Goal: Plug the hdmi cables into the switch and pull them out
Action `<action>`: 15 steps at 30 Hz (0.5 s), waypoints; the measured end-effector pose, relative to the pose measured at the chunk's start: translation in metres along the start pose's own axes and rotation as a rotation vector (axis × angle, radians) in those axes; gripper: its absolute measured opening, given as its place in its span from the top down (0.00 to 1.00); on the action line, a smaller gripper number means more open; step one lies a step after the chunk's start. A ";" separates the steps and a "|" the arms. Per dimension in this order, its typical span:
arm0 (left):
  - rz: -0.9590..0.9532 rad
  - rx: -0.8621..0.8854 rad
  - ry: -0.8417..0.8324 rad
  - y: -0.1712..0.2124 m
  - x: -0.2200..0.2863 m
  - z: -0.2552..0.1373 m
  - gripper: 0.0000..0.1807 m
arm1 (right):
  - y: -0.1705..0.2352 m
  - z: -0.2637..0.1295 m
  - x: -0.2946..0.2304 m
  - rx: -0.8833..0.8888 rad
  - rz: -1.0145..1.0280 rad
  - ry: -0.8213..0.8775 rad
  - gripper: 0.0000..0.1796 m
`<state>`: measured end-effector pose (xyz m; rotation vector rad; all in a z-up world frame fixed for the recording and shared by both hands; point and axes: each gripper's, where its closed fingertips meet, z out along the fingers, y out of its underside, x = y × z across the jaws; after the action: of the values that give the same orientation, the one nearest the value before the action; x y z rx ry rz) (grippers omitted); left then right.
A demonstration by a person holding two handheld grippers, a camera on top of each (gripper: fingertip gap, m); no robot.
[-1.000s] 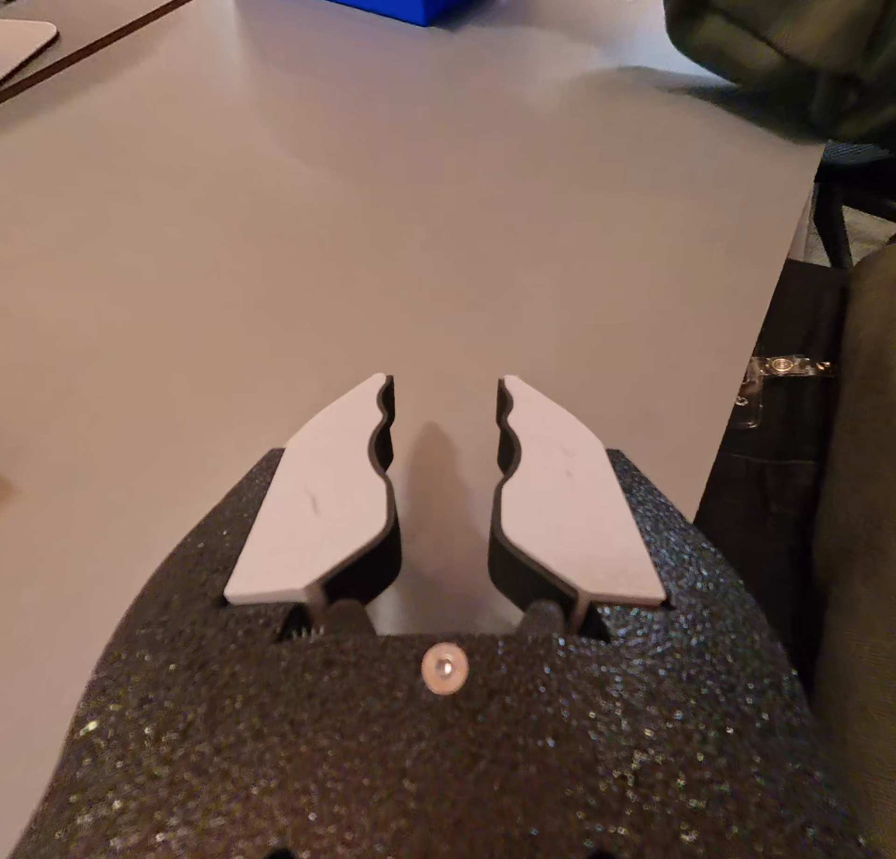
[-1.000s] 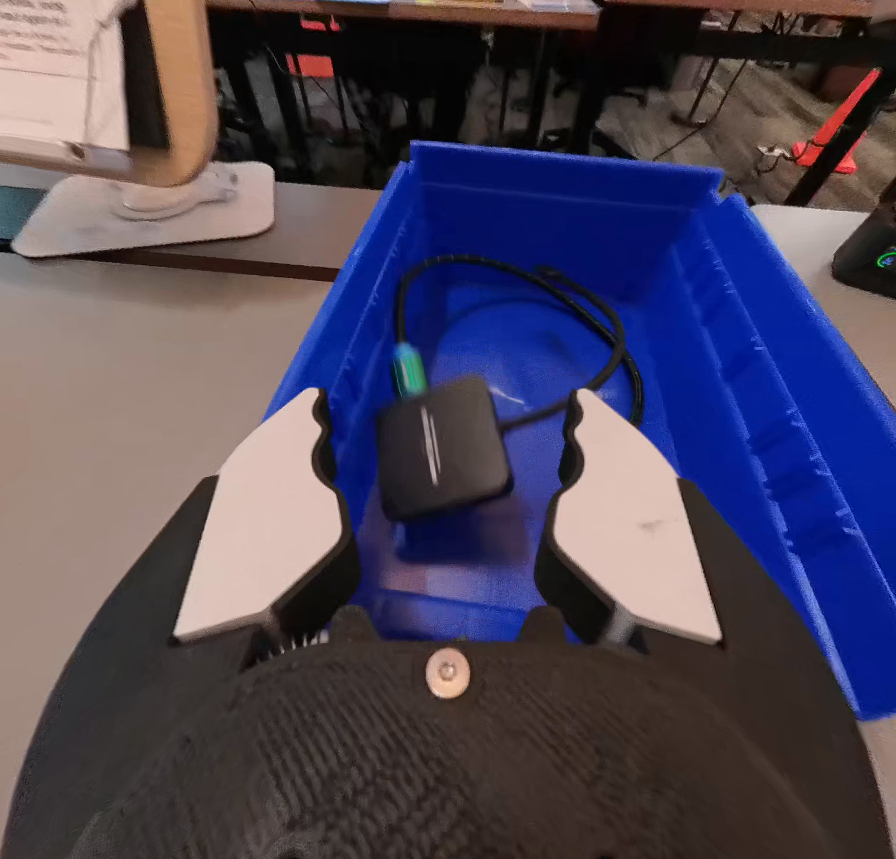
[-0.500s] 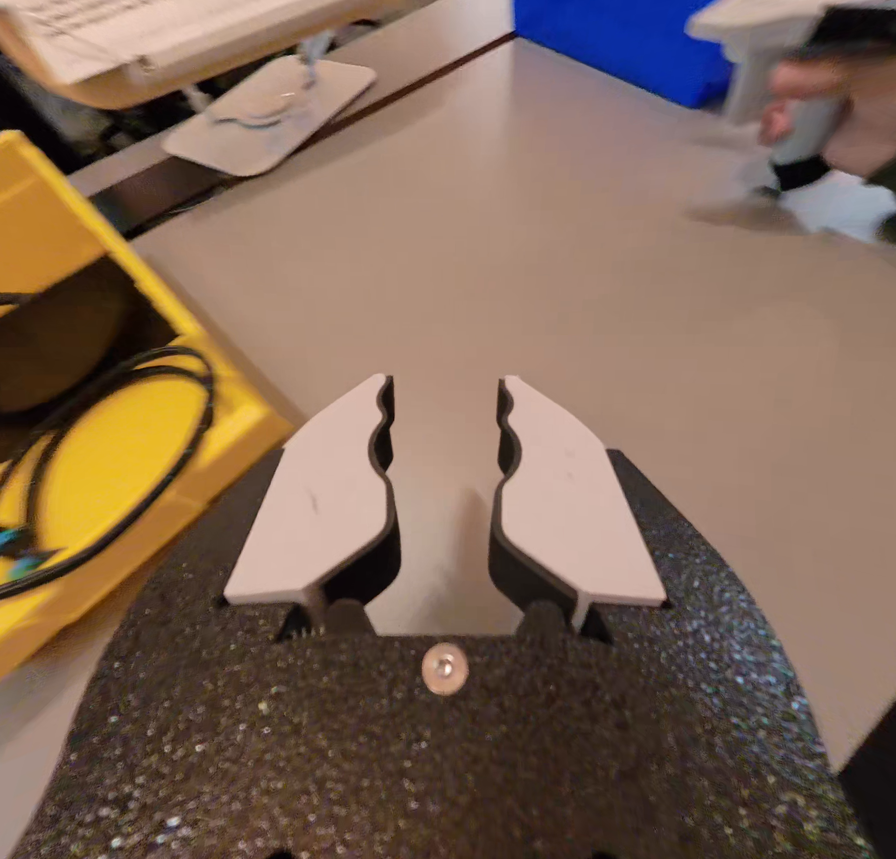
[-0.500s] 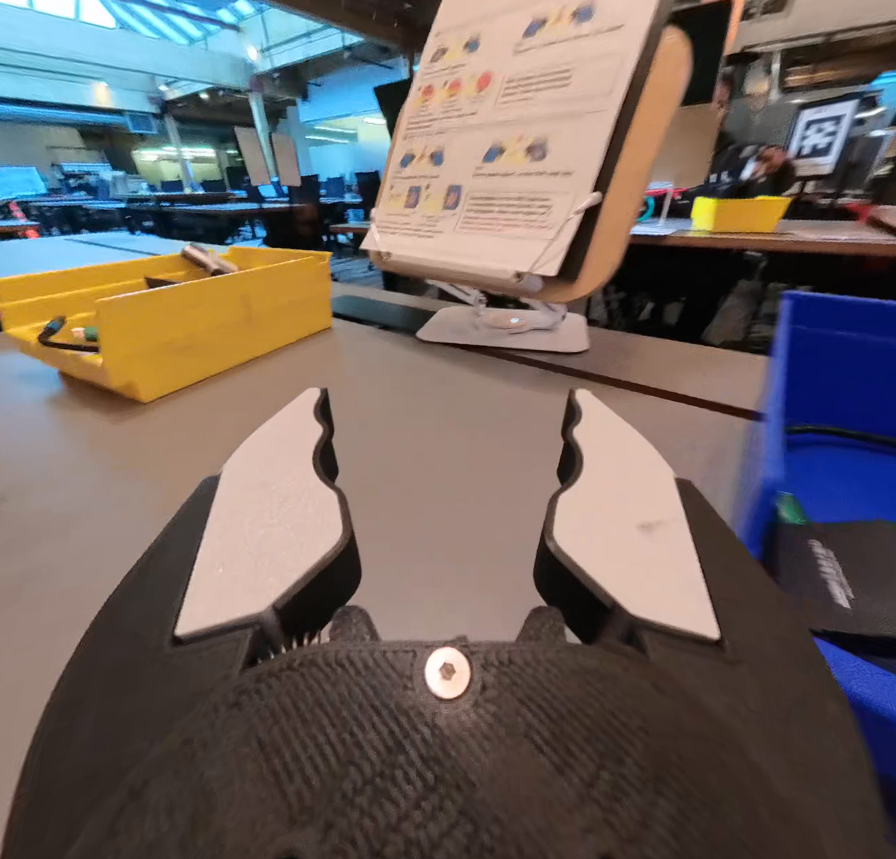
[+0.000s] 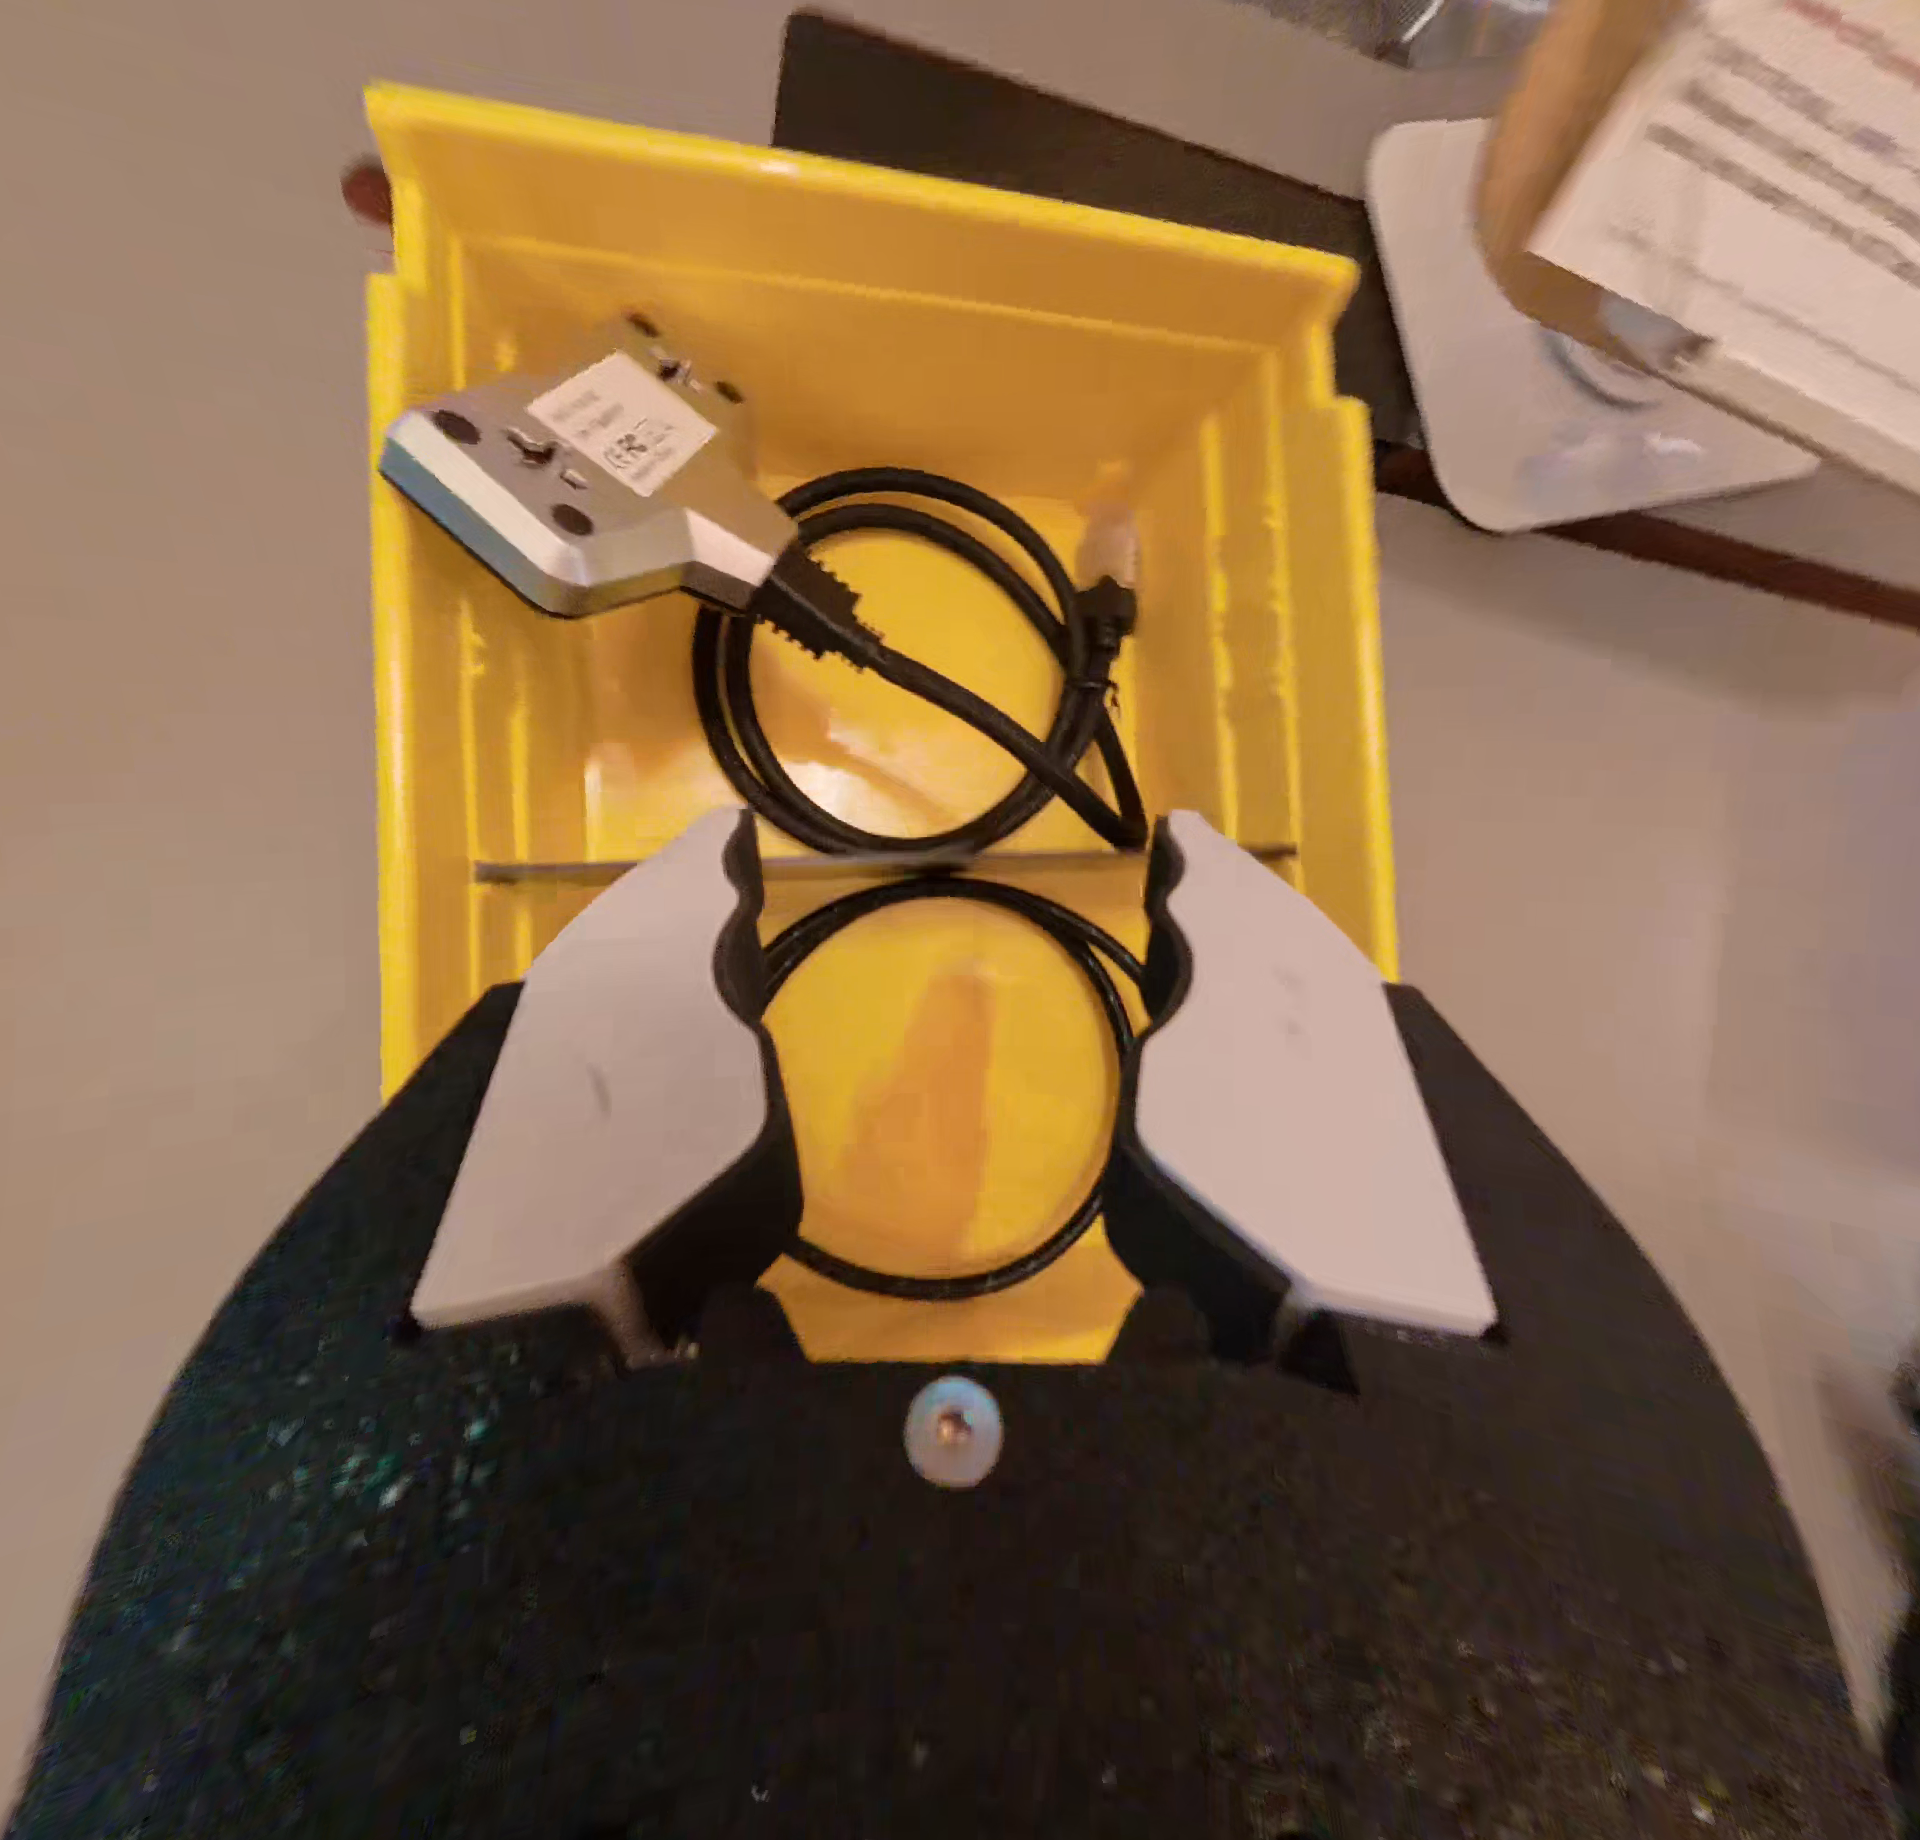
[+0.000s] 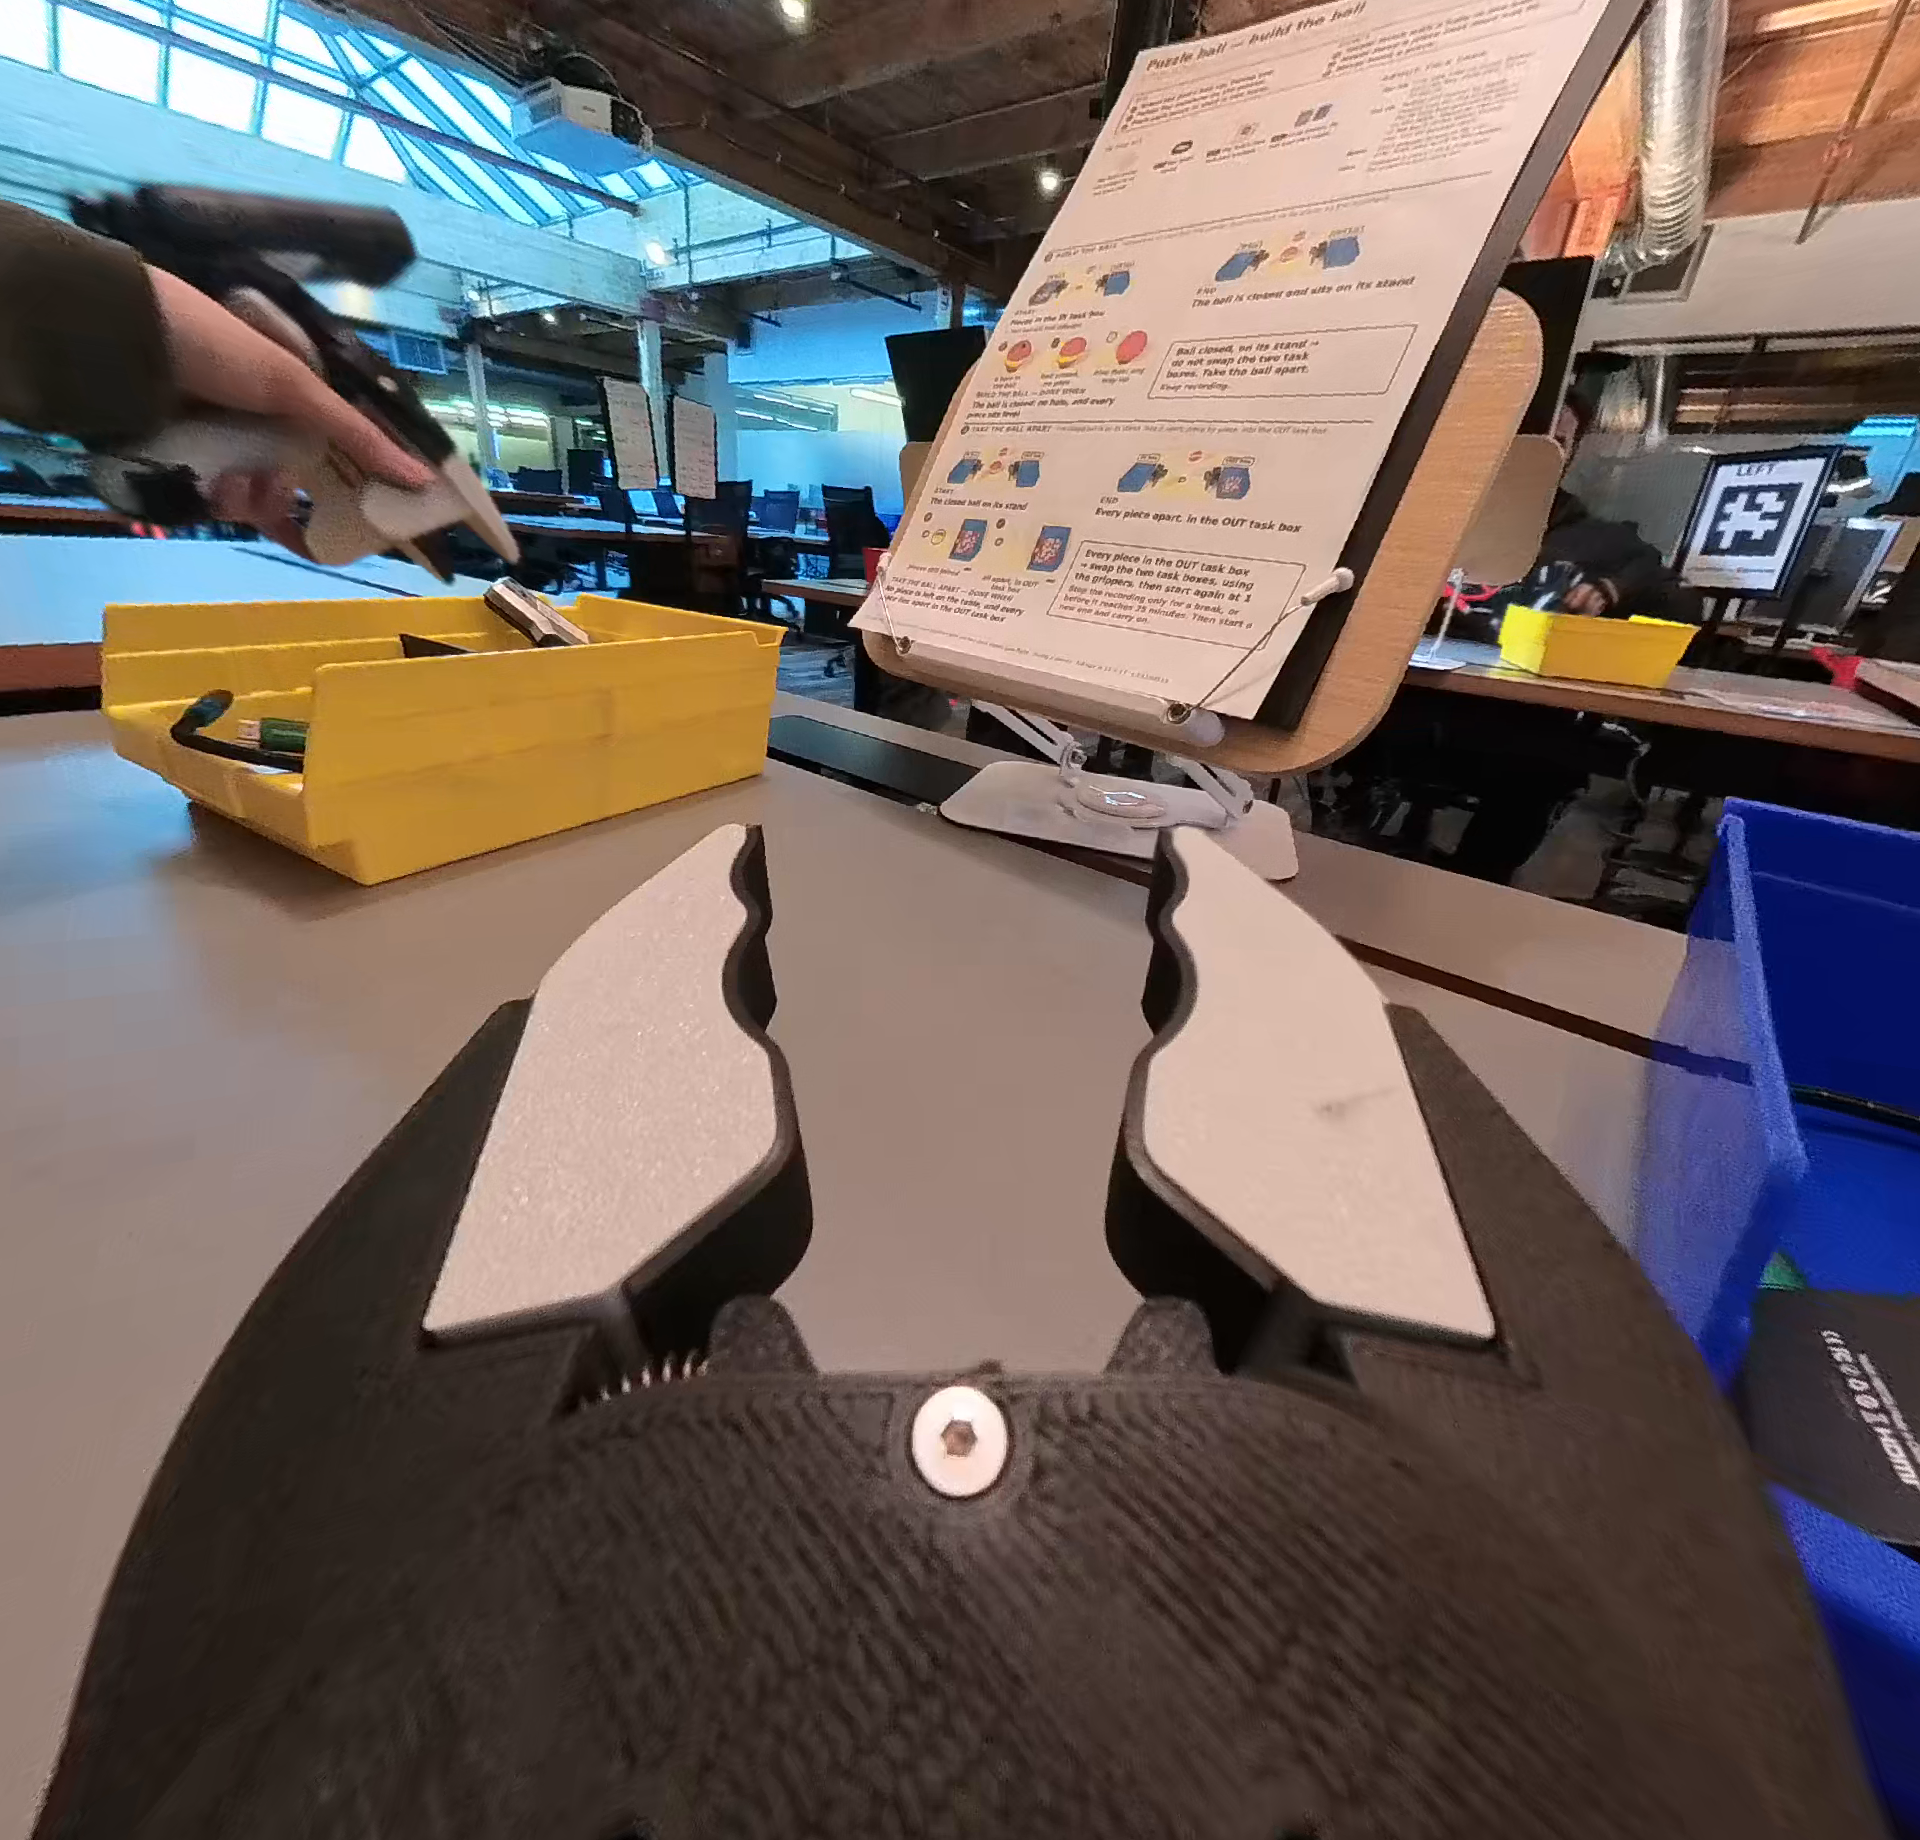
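Yellow plastic bin (image 5: 1320, 543) with a divider is what the left gripper (image 5: 948, 834) is hanging over, fingers spread and gripping nothing. In the far compartment, around 11 o'clock from the gripper tips, sits the silver flat-bodied hdmi switch (image 5: 582, 481), tilted up against the bin's left wall with its labelled underside showing. Its black pigtail lead runs into a coiled black cable (image 5: 914, 710) filling the middle of that compartment, with a plug end up near 1 o'clock. A second black loop (image 5: 1039, 1260) lies in the near compartment, right between the fingers.

The right gripper (image 6: 956, 845) is parked low over the grey table (image 6: 260, 1011), also spread apart and empty, with a blue plastic bin (image 6: 1745, 1063) at its 3 o'clock. A document stand with a printed sheet (image 6: 1226, 356) sits at 12 o'clock.

My take: the step is getting the switch out first. I'd go for the body's long edges rather than the lead, since yanking the lead would probably drag the whole coil along. Because it's leaning, come in angled to match it, close gently, then lift straight up so the coil slides free instead of snagging on the divider.
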<state>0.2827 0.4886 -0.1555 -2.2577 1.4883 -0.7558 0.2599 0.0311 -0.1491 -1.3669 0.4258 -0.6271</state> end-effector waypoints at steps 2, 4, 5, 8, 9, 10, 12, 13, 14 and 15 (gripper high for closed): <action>-0.073 -0.066 -0.033 -0.007 -0.008 0.018 0.59 | 0.000 0.001 0.002 0.000 0.017 -0.001 0.61; -0.115 -0.102 -0.070 -0.010 -0.014 0.035 0.60 | 0.001 0.002 0.002 -0.001 0.034 -0.013 0.61; -0.126 -0.124 -0.090 -0.010 -0.017 0.042 0.61 | 0.002 0.003 0.003 -0.008 0.045 -0.013 0.61; -0.132 -0.170 -0.138 -0.008 -0.023 0.060 0.64 | 0.002 0.003 0.003 -0.009 0.059 -0.025 0.61; -0.118 -0.177 -0.162 -0.008 -0.026 0.064 0.65 | 0.002 0.003 0.004 -0.009 0.061 -0.026 0.61; -0.094 -0.184 -0.180 -0.007 -0.029 0.067 0.71 | 0.002 0.003 0.003 -0.009 0.063 -0.029 0.61; -0.044 -0.179 -0.234 -0.009 -0.035 0.070 0.79 | 0.003 0.004 0.003 -0.014 0.063 -0.035 0.61; -0.025 -0.175 -0.247 -0.011 -0.037 0.070 0.79 | 0.003 0.004 0.002 -0.018 0.062 -0.036 0.61; -0.010 -0.169 -0.249 -0.011 -0.036 0.071 0.79 | 0.004 0.005 0.002 -0.023 0.061 -0.041 0.61; 0.003 -0.169 -0.253 -0.011 -0.036 0.071 0.79 | 0.004 0.005 0.001 -0.028 0.060 -0.049 0.61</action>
<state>0.3219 0.5254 -0.2157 -2.3672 1.4811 -0.3374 0.2642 0.0352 -0.1523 -1.3879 0.4361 -0.5392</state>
